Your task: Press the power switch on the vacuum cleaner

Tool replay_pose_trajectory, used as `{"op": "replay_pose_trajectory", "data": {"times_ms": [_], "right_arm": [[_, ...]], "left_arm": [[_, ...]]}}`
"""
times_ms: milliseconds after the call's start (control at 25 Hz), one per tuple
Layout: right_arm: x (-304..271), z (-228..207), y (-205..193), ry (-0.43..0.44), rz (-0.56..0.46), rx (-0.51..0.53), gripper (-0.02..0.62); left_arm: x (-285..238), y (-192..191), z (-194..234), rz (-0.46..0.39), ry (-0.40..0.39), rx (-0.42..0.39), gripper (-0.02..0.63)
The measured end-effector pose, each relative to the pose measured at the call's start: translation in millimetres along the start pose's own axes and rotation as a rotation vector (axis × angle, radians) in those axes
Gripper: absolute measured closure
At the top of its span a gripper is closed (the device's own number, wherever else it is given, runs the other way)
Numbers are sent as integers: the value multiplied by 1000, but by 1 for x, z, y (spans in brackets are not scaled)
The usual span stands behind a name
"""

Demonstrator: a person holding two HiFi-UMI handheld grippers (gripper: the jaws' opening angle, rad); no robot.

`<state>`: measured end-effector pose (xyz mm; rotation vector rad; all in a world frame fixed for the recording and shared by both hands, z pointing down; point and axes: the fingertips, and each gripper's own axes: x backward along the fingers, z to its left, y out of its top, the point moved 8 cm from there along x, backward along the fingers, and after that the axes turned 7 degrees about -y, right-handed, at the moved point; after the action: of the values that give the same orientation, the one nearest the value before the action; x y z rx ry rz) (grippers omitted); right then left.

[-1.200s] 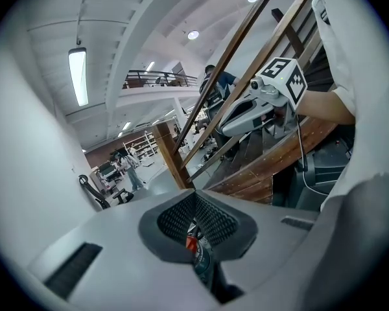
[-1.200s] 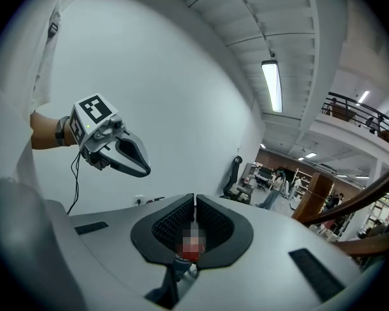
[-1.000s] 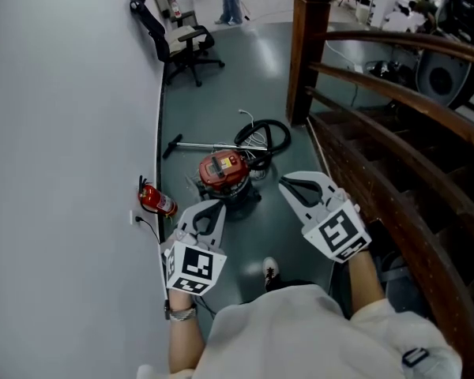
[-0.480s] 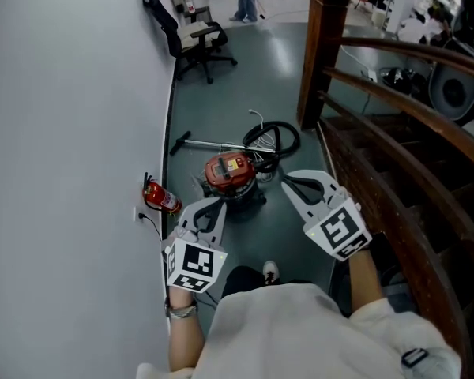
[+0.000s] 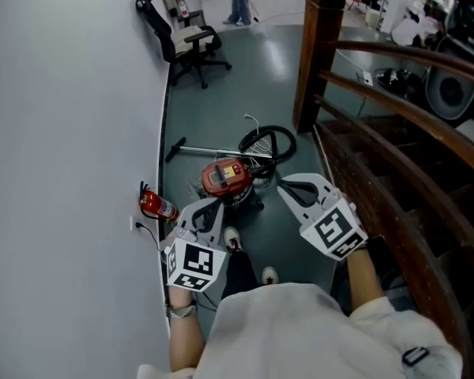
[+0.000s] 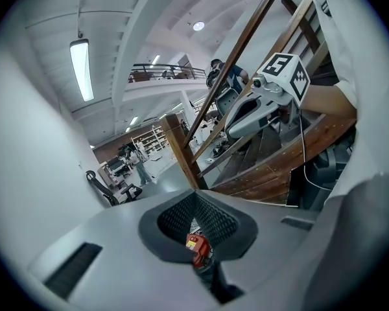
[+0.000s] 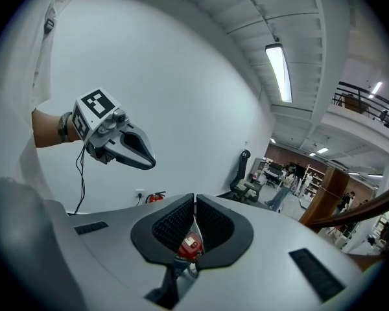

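The red vacuum cleaner [image 5: 225, 178] stands on the dark floor ahead, its black hose [image 5: 266, 141] coiled behind it and its wand [image 5: 199, 147] lying to the left. Both grippers hang in the air short of it, touching nothing. My left gripper [image 5: 208, 205] is shut and empty, just near and left of the vacuum. The right gripper [image 5: 286, 185], also shut and empty, is level with it on the right. In the left gripper view the vacuum [image 6: 196, 249] shows through the loop behind the shut tips [image 6: 194, 196]. The right gripper view shows the vacuum [image 7: 189, 245] the same way.
A grey wall [image 5: 71, 133] runs along the left, with a red fire extinguisher [image 5: 158, 206] and a socket at its foot. A wooden stair railing [image 5: 379, 156] closes the right side. An office chair [image 5: 182, 42] and a person stand far back. My shoe [image 5: 231, 238] is near the vacuum.
The person has stepped toward the vacuum: a shoe now shows beside the left gripper. Both grippers came forward with the body and stayed shut.
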<state>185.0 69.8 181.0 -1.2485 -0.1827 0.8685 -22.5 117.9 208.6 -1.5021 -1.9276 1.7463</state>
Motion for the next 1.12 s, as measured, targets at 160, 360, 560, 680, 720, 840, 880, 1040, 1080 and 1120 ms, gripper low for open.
{"op": "replay_pose_trajectory", "data": {"times_ms": [160,360,560,680,720,840,880,1040,1080,1120], "right_arm": [[-18,-8,3,-12,4,-1,565],[-48,-21,1,-19,29,23,565],[-81,-35,-1,-19,49,17,565],[-100,-46,-2,-21,61,15,565],[-107,-49,-3,-23,63,11,565],[-128,-60,-4,-29,66,2,565],[-135,-63,-5,-34,65,3,565],[-159,-77,-9,-65,56,45,565],[-165,-80,-10,-68,53,49,565],[-172,-83,-12,-70,50,46,565]], "left_arm": [[-10,-7,20,-4,-7,5,609],[-29,-15,49,-12,-23,13,609],[-57,-22,79,-12,-54,18,609],[-72,-23,96,-17,-66,20,609],[-77,-24,102,-18,-69,20,609],[-92,-27,118,-20,-73,26,609],[-96,-28,123,-18,-73,29,609],[-115,-36,141,-14,-68,41,609],[-120,-38,146,-15,-66,46,609],[-124,-40,151,-15,-65,50,609]]}}
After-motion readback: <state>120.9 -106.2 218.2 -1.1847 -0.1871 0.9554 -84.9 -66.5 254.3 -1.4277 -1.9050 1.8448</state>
